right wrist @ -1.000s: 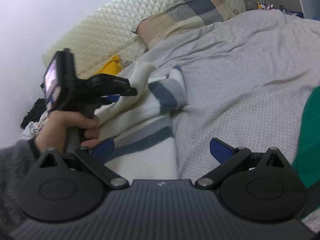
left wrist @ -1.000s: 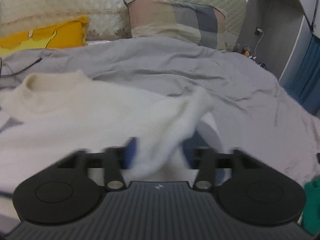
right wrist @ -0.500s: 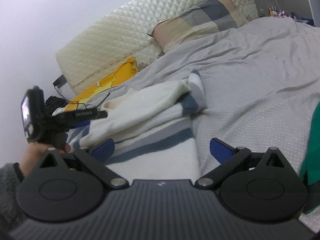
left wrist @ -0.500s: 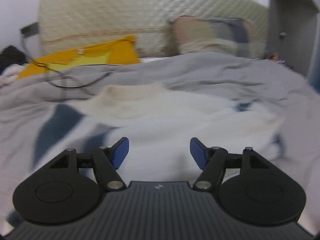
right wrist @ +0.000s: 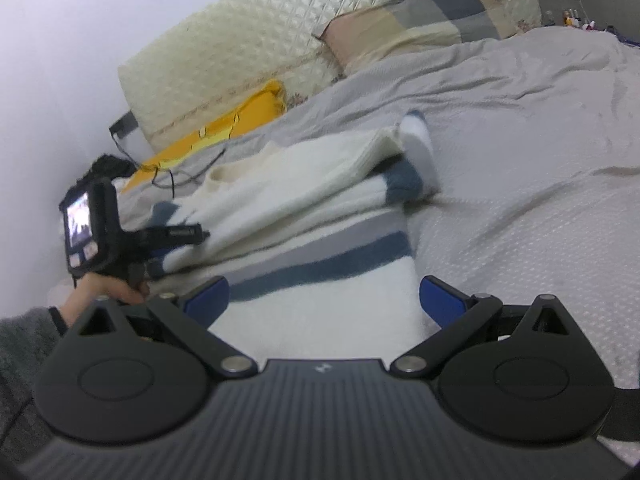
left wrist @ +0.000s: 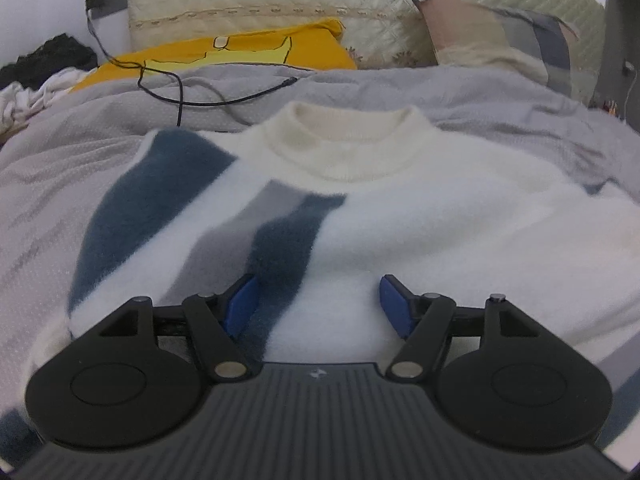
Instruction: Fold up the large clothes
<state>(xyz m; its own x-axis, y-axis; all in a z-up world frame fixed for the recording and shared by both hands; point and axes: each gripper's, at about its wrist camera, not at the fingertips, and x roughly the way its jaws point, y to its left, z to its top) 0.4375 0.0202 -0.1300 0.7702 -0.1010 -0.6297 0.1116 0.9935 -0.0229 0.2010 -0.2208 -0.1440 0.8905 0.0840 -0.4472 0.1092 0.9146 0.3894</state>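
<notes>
White sweater (left wrist: 420, 216) released; left tongs (left wrist: 316, 304) now open.

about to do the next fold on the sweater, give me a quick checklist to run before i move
1. Left gripper empty and open: ok, jaws apart over the sweater.
2. Right gripper empty and open: ok, jaws apart above the striped hem.
3. Sleeve folded in across the body: ok, it lies on top.
4. Sleeve cuff lying flat: not ok, it curls up at the sweater's edge.
5. Black cable away from the sweater: ok, it lies on the grey blanket beyond the collar.
6. Far side of the sweater smooth: cannot tell, blurred.
</notes>
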